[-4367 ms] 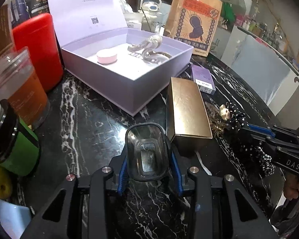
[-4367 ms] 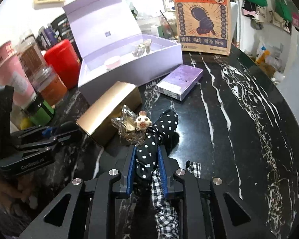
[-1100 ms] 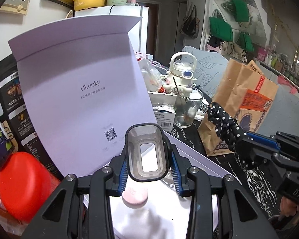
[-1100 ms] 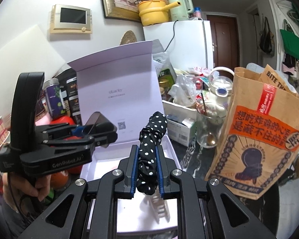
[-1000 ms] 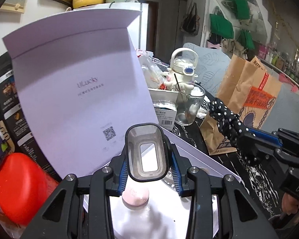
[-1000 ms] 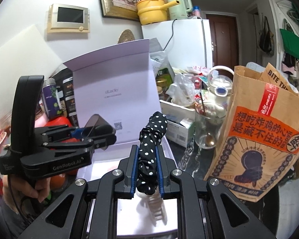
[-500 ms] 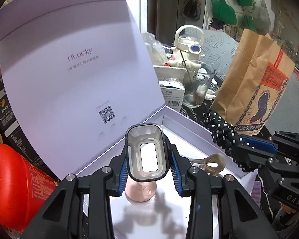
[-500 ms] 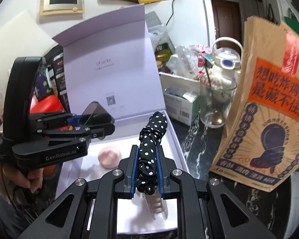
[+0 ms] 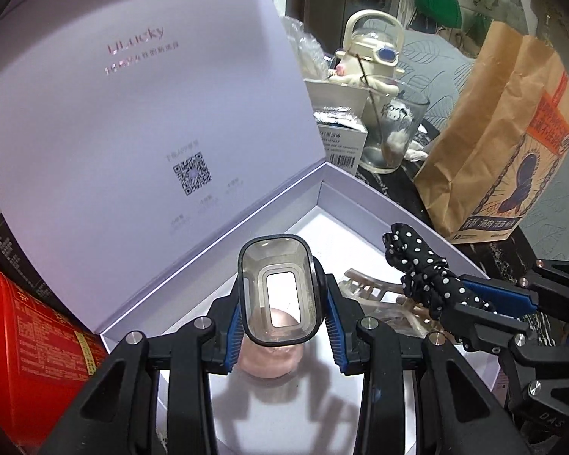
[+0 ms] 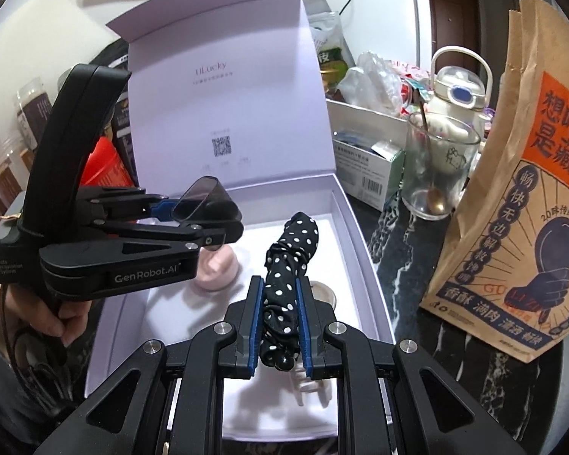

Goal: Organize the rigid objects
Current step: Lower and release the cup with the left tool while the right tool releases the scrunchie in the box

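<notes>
Two grippers are held over the open lilac box (image 10: 364, 261). The left gripper (image 9: 280, 326) is clamped on a clear case (image 9: 278, 294), whose long axis runs forward and down toward the box floor. The right gripper (image 10: 278, 326) is clamped on a dotted scrunchie (image 10: 290, 261), which stands out lengthwise past the fingers. A hand (image 10: 45, 320) is seen only in the right view. A pink puck (image 9: 267, 360) and a claw clip (image 9: 375, 290) are partly hidden.
</notes>
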A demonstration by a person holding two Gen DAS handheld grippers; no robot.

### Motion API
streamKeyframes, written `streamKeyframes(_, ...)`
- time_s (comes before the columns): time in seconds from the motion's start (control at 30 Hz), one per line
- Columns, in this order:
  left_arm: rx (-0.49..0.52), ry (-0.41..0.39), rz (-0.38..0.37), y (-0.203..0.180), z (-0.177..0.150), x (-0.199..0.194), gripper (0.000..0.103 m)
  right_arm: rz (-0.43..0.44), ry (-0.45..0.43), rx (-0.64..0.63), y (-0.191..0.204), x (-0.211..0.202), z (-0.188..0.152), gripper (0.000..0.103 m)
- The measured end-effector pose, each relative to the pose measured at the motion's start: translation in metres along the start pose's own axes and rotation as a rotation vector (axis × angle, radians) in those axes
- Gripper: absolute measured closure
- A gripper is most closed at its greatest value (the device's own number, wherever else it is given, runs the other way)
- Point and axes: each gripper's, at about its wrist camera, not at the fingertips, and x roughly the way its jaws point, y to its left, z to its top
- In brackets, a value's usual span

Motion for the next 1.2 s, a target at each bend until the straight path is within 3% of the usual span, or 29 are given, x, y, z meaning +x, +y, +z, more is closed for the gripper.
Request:
streamKeyframes(0.47,-0.047,0.084,0.0,0.007,-0.004,0.021,0.066,-0.025,0.046,-0.006,-0.003,0.011,-0.001,0.083)
streamKeyframes(0.7,-0.053,0.098,-0.033,0.005,-0.005,0.019,0.066,-0.048,0.037,-0.008,-0.001,0.003,0.002,0.063)
streamKeyframes(1.2,-0.042,0.101,-0.008,0.003,-0.002,0.005,0.066,-0.121,0.007,0.027,-0.002,-0.025,0.005,0.059)
